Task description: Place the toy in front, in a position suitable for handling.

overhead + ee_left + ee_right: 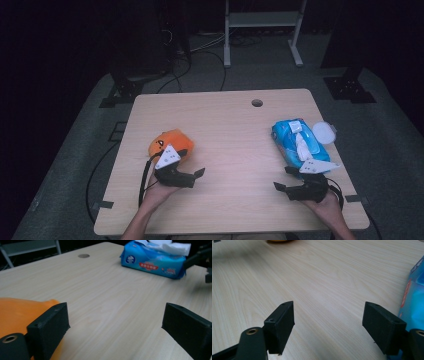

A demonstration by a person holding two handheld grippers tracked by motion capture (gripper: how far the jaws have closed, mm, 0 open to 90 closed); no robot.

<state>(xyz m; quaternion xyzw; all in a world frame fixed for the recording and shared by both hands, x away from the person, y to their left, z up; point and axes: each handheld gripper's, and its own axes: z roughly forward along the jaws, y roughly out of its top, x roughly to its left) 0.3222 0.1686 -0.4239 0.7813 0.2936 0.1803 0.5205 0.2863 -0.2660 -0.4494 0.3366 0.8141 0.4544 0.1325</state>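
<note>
Dark floor and cables ring a pale wooden counter [225, 150]. Both tools stand wide open and hold nothing: the left tool [192, 176] just beside the orange toy [170, 142], the right tool [285, 179] close to the near end of the blue pack of wipes [297, 142]. A white wipe [302, 147] sticks up from the pack's top, and a round white lid [322, 132] lies beside the pack's far side. A careless reach could shove the light pack toward the edge, or pinch several wipes together.
</note>
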